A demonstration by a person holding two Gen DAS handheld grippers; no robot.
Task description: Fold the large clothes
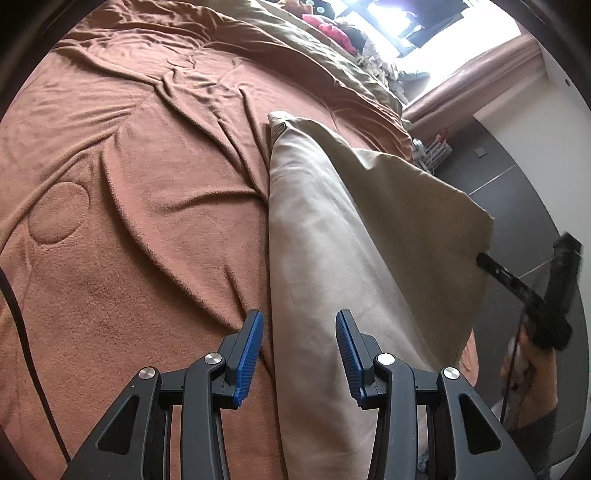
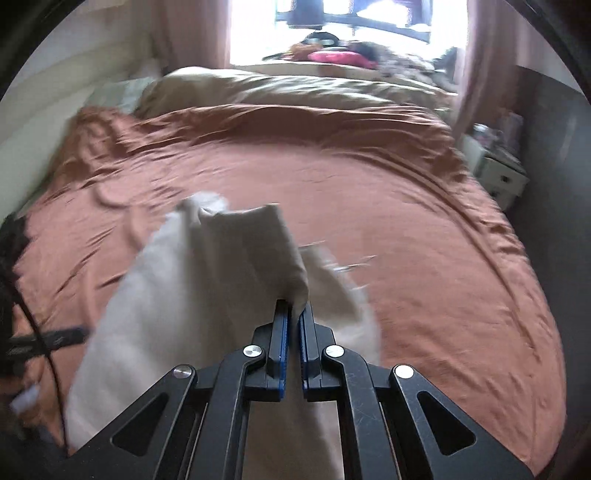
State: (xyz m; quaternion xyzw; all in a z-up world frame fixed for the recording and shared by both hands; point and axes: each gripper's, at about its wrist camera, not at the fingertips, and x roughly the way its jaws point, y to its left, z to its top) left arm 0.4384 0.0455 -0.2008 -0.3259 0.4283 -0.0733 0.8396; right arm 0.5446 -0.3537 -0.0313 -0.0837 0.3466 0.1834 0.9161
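right tongs (image 2: 294,314) clamp beige garment (image 2: 236,258), blurred | left tongs (image 1: 299,325) agape, empty

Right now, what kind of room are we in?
Most likely a bedroom: a wide bed under a rust-brown fleece blanket, an olive-tan duvet bunched near the bright window, and a small white bedside cabinet next to it.

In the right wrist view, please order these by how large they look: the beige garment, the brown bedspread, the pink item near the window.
1. brown bedspread
2. beige garment, enlarged by nearness to the camera
3. pink item, far away, so its true size is unsure
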